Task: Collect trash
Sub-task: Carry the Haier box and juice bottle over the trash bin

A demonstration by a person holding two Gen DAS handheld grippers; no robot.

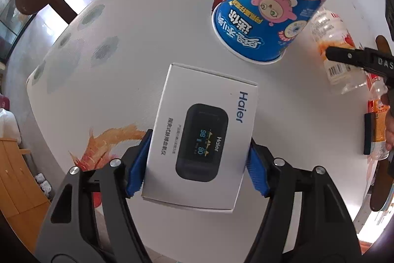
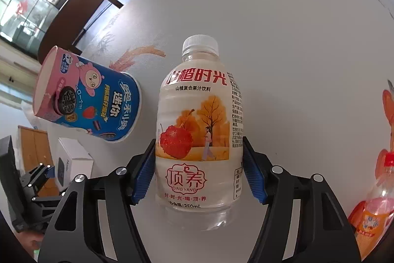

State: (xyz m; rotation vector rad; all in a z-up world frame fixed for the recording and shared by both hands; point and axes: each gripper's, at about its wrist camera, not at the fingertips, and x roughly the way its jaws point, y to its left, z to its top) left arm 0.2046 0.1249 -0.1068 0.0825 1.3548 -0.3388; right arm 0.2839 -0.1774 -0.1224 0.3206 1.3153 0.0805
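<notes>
Smooth white worktop [image 1: 138, 46] with painted fish. Left gripper [image 1: 194, 164], ribbed blue jaws clenched on flat cardboard box [image 1: 202, 137] near worktop edge. Right gripper [image 2: 199, 171] jaws clenched on upright clear plastic bottle [image 2: 199, 130]. Round paper tub [image 1: 268, 6] between them.

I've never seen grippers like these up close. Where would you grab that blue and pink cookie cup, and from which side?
Grip the cookie cup across its blue side wall, coming from above, probably. It stands upside down with the narrow base up, and its round wall suits two pads.
</notes>
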